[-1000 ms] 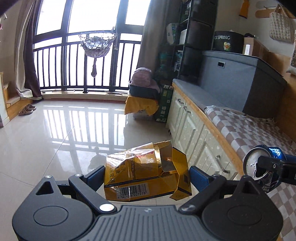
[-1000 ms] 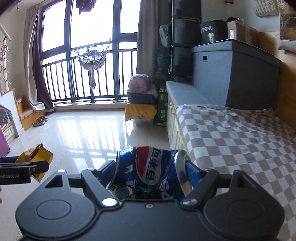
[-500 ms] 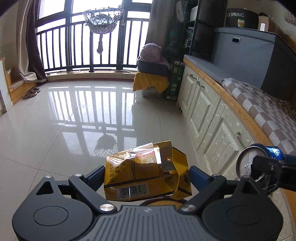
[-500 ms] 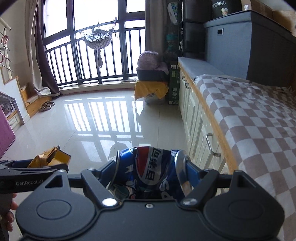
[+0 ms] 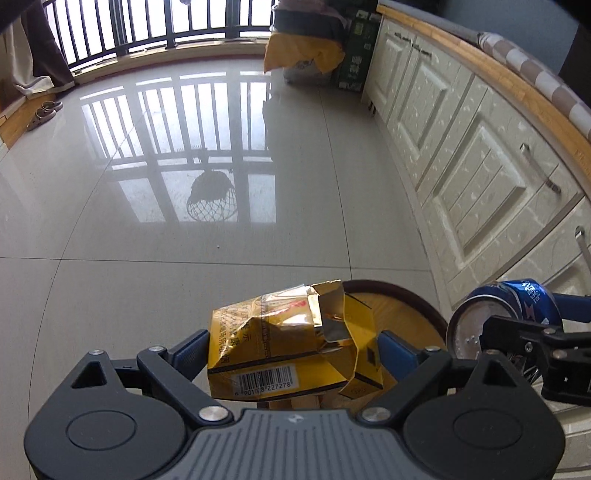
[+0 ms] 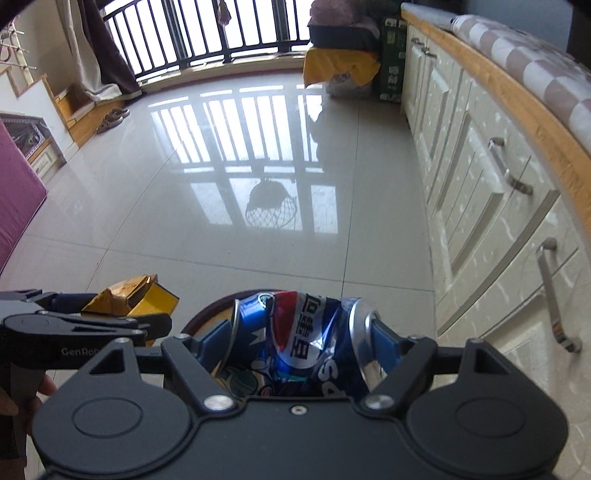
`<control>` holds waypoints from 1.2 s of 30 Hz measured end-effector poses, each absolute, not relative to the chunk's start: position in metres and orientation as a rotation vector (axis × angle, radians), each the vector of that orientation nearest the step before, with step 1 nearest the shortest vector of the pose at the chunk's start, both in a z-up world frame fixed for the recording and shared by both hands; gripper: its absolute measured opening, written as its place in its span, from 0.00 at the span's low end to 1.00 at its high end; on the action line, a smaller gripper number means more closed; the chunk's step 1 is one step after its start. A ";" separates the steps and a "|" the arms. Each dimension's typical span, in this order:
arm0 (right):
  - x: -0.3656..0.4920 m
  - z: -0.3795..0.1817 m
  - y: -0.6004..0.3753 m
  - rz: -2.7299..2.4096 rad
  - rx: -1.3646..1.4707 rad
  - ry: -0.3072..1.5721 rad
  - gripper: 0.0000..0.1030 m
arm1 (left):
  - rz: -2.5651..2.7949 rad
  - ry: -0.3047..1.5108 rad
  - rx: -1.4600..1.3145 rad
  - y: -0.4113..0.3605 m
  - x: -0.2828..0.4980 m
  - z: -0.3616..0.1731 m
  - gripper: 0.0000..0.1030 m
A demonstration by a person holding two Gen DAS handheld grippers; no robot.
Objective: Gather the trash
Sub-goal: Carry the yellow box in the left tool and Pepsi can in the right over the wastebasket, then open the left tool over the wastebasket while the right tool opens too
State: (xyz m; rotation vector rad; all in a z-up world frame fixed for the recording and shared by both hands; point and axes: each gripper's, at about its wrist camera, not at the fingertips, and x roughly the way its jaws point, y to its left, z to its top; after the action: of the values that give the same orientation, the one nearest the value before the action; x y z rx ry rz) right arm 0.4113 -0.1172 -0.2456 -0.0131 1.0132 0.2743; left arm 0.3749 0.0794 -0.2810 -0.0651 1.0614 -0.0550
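My left gripper [image 5: 293, 349] is shut on a crumpled yellow carton [image 5: 280, 347] with a barcode, its blue pads pressing both sides. My right gripper [image 6: 299, 339] is shut on a dented blue Pepsi can [image 6: 303, 343] lying sideways between its pads. Both hang just above a round wooden bin [image 5: 399, 310] with a dark rim, seen under the carton and, in the right wrist view, as a dark rim of the bin [image 6: 201, 314] behind the can. The can [image 5: 506, 310] shows at the right of the left wrist view, and the carton [image 6: 129, 295] at the left of the right wrist view.
Glossy tiled floor [image 5: 184, 229] stretches toward a balcony railing [image 6: 221, 33]. Cream cabinets with metal handles [image 6: 509, 173] line the right side under a checked cushion [image 6: 535, 66]. A yellow-draped box [image 5: 303, 55] and green carton stand far back. Sandals [image 5: 44, 112] lie far left. A hand [image 6: 11, 402] shows at lower left.
Both grippers have sunk and tipped downward, still holding the carton and the can. The window and shelves have slid out of view and the round bin has come in under them.
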 end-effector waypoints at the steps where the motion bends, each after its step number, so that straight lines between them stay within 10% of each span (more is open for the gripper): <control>1: 0.412 -0.252 -0.116 0.285 -0.019 1.037 0.78 | -0.059 1.077 -0.058 0.080 0.376 -0.286 0.92; 36: 0.418 -0.326 -0.109 0.484 -0.158 1.318 0.82 | 0.037 1.406 -0.452 0.093 0.388 -0.370 1.00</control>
State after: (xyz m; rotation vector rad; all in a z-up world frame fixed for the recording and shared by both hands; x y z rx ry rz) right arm 0.4180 -0.1087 -0.3263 -0.1583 1.3183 0.4837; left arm 0.3880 0.0934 -0.3704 -0.4524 1.4056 0.0372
